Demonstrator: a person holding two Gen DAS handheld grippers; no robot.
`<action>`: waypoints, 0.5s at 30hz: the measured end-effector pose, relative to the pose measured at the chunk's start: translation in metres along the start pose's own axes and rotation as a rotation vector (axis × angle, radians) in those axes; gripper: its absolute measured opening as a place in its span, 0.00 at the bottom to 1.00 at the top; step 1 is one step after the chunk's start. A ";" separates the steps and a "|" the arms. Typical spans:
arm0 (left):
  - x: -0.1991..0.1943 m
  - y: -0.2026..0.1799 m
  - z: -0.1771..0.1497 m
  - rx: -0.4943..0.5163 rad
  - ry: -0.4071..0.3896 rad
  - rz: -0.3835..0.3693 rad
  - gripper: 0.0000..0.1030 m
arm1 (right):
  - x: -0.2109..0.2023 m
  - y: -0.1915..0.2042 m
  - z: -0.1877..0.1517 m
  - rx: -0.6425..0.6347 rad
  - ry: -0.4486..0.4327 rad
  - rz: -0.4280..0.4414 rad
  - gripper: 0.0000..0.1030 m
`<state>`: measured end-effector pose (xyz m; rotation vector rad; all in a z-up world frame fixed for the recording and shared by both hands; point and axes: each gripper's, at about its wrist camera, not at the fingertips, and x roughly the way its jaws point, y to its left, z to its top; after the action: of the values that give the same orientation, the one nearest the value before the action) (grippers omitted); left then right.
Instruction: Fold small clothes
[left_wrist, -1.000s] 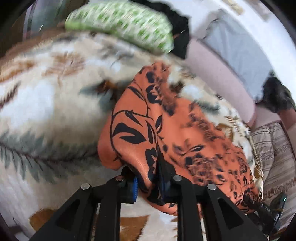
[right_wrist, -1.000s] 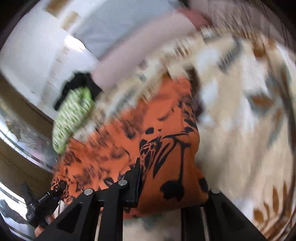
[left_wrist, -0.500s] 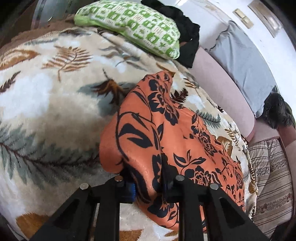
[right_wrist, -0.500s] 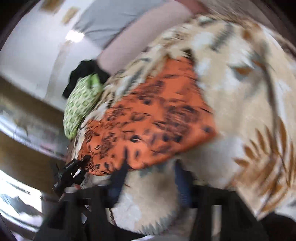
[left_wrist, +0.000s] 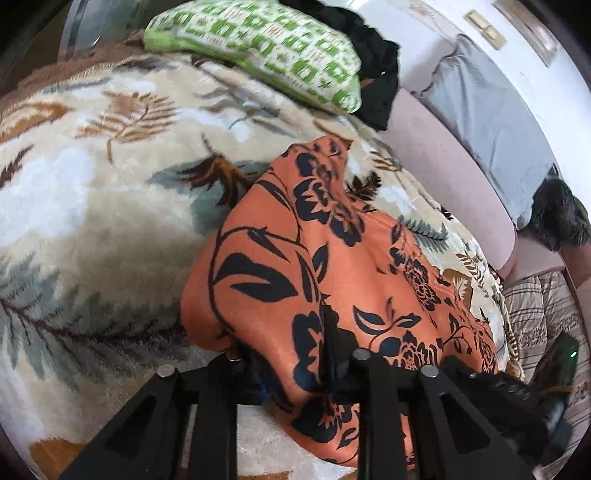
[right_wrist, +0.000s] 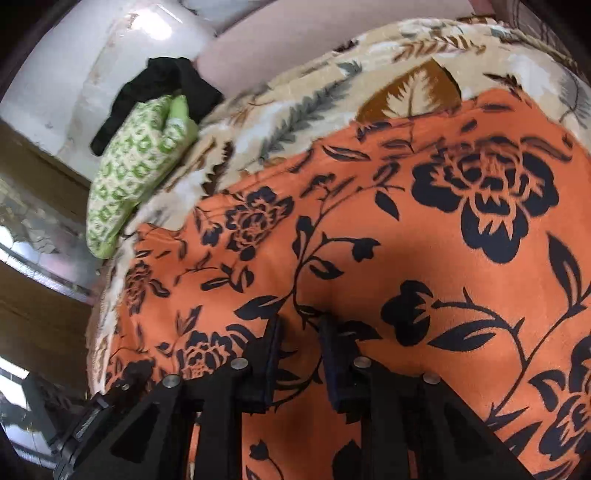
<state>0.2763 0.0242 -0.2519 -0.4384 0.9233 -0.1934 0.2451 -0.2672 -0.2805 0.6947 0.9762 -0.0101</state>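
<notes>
An orange cloth with black flowers (left_wrist: 332, 266) lies on a leaf-patterned blanket (left_wrist: 92, 221). My left gripper (left_wrist: 288, 358) is shut on a bunched fold at the cloth's near edge, and the fabric drapes over its fingertips. In the right wrist view the same cloth (right_wrist: 406, 221) spreads flat and fills most of the picture. My right gripper (right_wrist: 301, 332) rests on it, its jaws closing to a narrow gap with a small ridge of the cloth pinched between the pads. The right gripper's black body (left_wrist: 517, 391) shows at the lower right of the left wrist view.
A green-and-white pillow (left_wrist: 258, 48) and a black garment (left_wrist: 373, 55) lie at the blanket's far end. A pink mattress edge (left_wrist: 443, 155), a grey pillow (left_wrist: 491, 110) and a striped quilt (left_wrist: 535, 314) are to the right. The wall is behind.
My right gripper let go of the cloth, swung off over the bare blanket, then came back onto the flat cloth with its fingers closer together. The left gripper kept its hold and place.
</notes>
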 end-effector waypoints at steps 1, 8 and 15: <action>-0.001 -0.002 0.000 0.011 -0.008 0.003 0.20 | -0.006 -0.001 0.002 0.005 0.006 0.018 0.22; -0.003 -0.007 0.002 0.049 -0.026 -0.004 0.20 | 0.003 -0.014 0.052 0.109 -0.024 0.049 0.25; -0.011 -0.017 0.000 0.124 -0.069 -0.008 0.19 | 0.019 -0.017 0.053 0.071 0.038 0.032 0.25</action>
<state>0.2699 0.0128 -0.2363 -0.3321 0.8374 -0.2406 0.2908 -0.3032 -0.2849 0.7781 1.0050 -0.0032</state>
